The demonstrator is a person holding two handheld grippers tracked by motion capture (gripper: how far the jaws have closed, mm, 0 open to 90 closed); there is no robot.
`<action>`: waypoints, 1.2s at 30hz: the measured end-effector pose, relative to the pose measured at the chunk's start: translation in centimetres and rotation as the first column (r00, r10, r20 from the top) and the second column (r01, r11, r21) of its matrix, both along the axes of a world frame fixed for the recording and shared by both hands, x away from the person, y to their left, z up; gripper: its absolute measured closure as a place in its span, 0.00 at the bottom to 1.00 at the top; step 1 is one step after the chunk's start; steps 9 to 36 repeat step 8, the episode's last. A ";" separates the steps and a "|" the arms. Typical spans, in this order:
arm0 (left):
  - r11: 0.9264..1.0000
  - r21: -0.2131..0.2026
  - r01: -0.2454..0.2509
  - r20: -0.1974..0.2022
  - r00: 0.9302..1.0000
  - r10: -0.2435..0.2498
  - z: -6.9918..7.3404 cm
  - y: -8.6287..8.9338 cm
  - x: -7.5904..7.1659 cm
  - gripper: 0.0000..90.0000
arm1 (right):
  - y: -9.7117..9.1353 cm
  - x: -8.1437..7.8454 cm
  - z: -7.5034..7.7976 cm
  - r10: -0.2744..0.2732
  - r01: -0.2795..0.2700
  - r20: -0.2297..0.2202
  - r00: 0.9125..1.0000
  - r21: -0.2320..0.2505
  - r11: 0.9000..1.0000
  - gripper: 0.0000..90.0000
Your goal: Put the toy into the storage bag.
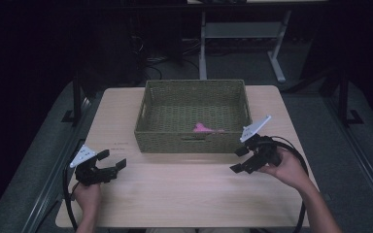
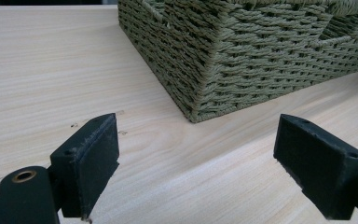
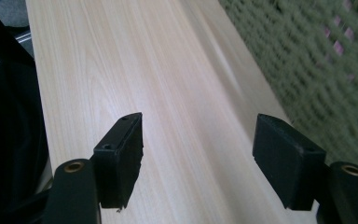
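Observation:
A green woven basket (image 1: 184,141) stands at the back middle of the light wooden table (image 1: 175,194). A small pink object (image 1: 204,128) lies inside it near the front wall. My left gripper (image 1: 112,159) rests at the table's left front, open with nothing between its jaws. In the left gripper view, that gripper (image 2: 196,154) faces the basket's near corner (image 2: 200,93), a short way off. My right gripper (image 1: 235,160) hovers just in front of the basket's right front corner, open and empty. In the right gripper view, the right gripper (image 3: 198,149) points along the table beside the basket's wall (image 3: 317,60), with bits of pink showing through the weave.
The basket has a handle slot (image 1: 194,139) in its front wall. Bare wood stretches between the two grippers. Black cables trail from both grippers off the table's front edge. A metal stand (image 1: 243,34) and dark floor lie beyond the far edge.

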State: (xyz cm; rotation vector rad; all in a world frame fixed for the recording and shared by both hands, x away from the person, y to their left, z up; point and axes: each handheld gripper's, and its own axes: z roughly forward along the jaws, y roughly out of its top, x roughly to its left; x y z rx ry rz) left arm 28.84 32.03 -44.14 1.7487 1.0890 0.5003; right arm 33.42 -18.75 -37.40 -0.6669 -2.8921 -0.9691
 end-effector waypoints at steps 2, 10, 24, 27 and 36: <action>1.000 0.001 0.000 0.000 1.000 0.000 0.0 -0.1 0.0 0.15 | -0.3 -0.5 -0.5 -0.011 0.011 -0.004 1.000 0.007 1.000 0.37; 1.000 0.002 0.003 0.004 1.000 -0.003 0.1 -0.1 0.0 0.15 | -1.3 -1.9 -1.4 -0.055 0.055 0.004 0.998 0.032 0.998 0.35; 1.000 0.002 0.003 0.004 1.000 -0.003 0.1 -0.1 0.0 0.15 | -1.3 -1.9 -1.4 -0.055 0.055 0.004 0.998 0.032 0.998 0.35; 1.000 0.002 0.003 0.004 1.000 -0.003 0.1 -0.1 0.0 0.15 | -1.3 -1.9 -1.4 -0.055 0.055 0.004 0.998 0.032 0.998 0.35; 1.000 0.002 0.003 0.004 1.000 -0.003 0.1 -0.1 0.0 0.15 | -1.3 -1.9 -1.4 -0.055 0.055 0.004 0.998 0.032 0.998 0.35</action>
